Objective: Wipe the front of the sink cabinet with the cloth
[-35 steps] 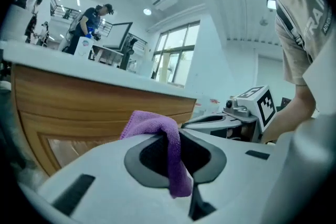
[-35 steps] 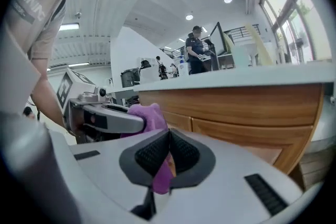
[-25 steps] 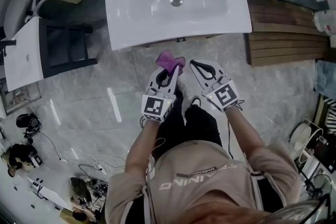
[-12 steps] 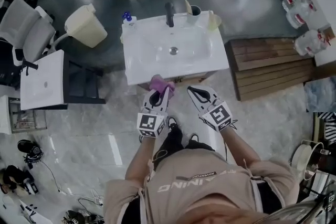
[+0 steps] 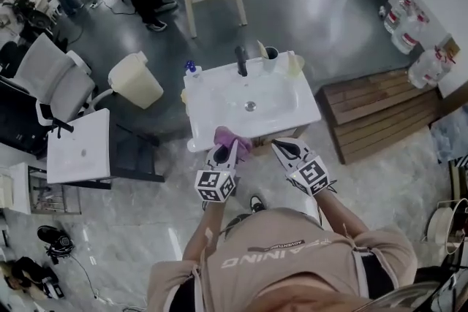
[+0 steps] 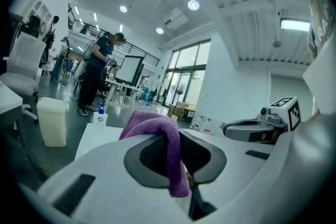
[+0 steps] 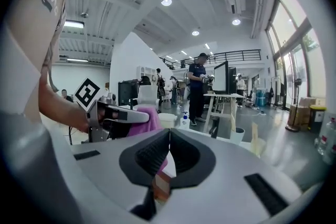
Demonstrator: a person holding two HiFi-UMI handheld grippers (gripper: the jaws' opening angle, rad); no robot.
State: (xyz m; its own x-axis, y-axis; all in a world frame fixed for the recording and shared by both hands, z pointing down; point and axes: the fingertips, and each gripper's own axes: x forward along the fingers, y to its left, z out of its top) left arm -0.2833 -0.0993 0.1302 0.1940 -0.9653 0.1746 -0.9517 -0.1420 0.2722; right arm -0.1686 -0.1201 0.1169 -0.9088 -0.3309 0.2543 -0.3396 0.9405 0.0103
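grey glossy floor (image 5: 139, 230) surrounds the white-topped sink cabinet (image 5: 292, 109) at centre, where the left gripper (image 5: 224, 148) clamps the purple fuzzy cloth (image 5: 231, 136), right gripper (image 5: 278, 145) closed empty; wiping seems unstarted, needing the cloth lowered onto its front.

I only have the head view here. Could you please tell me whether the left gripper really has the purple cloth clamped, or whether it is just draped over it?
Observer: It is clamped. In the left gripper view the left gripper is shut on the purple cloth: a fold is pinched between its jaws and the rest is bunched beyond them.
Operator: Thank you. Is the right gripper holding anything?
Observer: No. In the right gripper view the right gripper has its jaws closed together with nothing between them. The cloth shows only behind them, in the other gripper.
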